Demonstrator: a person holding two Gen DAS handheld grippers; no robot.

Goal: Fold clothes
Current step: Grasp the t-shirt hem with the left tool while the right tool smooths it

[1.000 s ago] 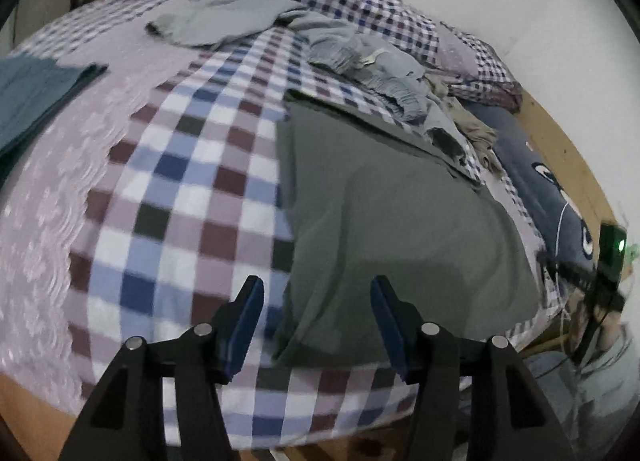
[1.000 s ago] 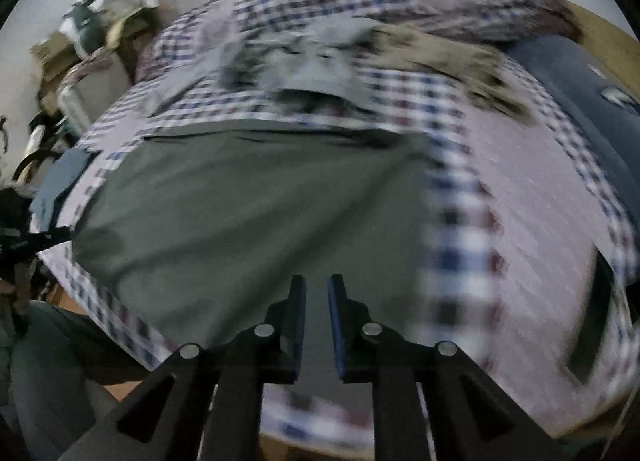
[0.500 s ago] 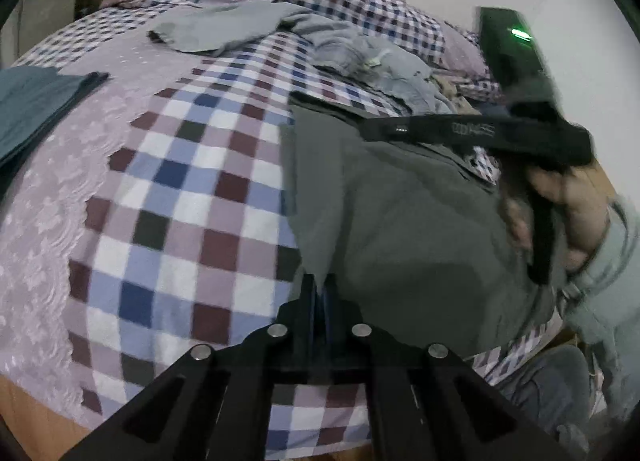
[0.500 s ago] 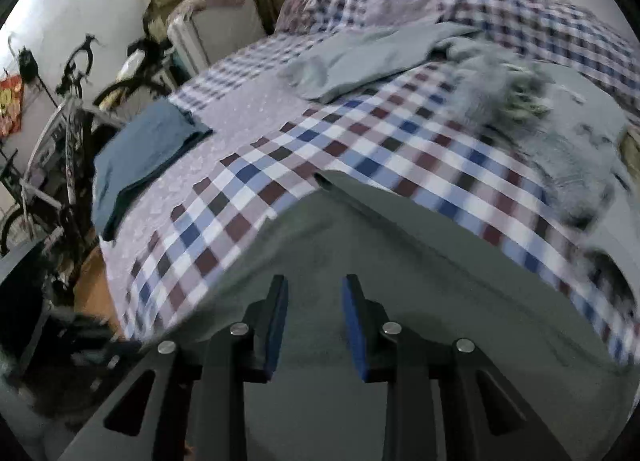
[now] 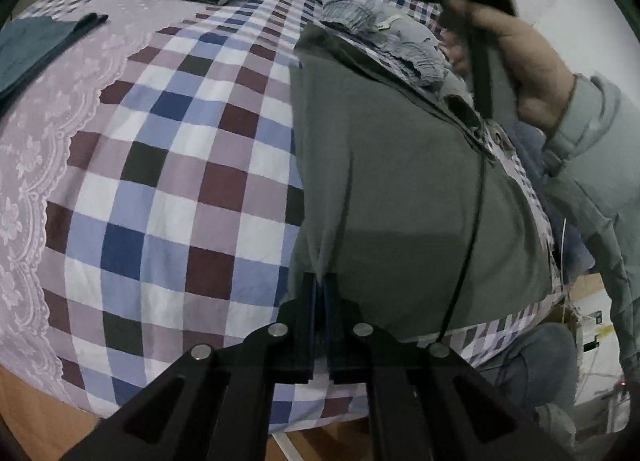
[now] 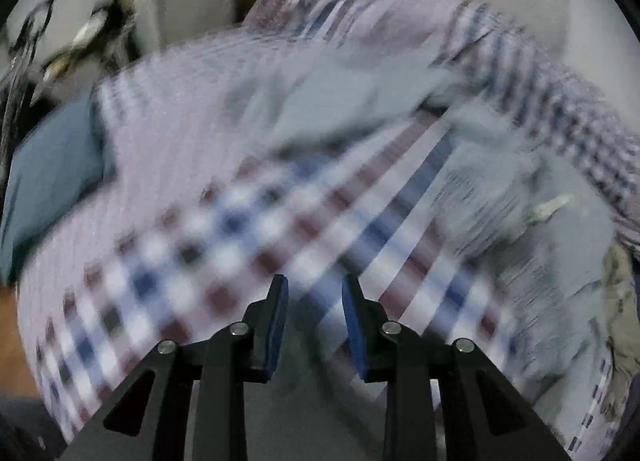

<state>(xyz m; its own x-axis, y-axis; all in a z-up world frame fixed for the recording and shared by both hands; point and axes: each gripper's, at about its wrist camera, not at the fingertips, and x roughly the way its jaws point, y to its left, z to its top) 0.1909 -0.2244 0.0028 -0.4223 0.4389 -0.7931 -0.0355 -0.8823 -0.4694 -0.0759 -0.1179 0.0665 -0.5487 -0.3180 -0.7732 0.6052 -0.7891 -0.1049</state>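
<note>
Down at the near edge of the bed [image 5: 168,197], the left tongs [image 5: 320,289] are pinched tight on the near left corner of the grey garment [image 5: 400,181], which lies spread flat over the checked bedcover with its fabric drawn into a small ridge at the pads. Beyond it, a heap of pale grey-blue clothes [image 5: 384,41] sits crumpled against the garment's far edge, and a folded teal cloth [image 5: 36,45] rests well apart at the bed's left side. A hand [image 5: 516,57] in a light sleeve carries the other device above the garment's far right part. From the right wrist view, heavily blurred, the right tongs [image 6: 315,315] stand partly apart with nothing between their blue pads [image 6: 276,325], above the checked cover, the garment's edge lying just under them.
</note>
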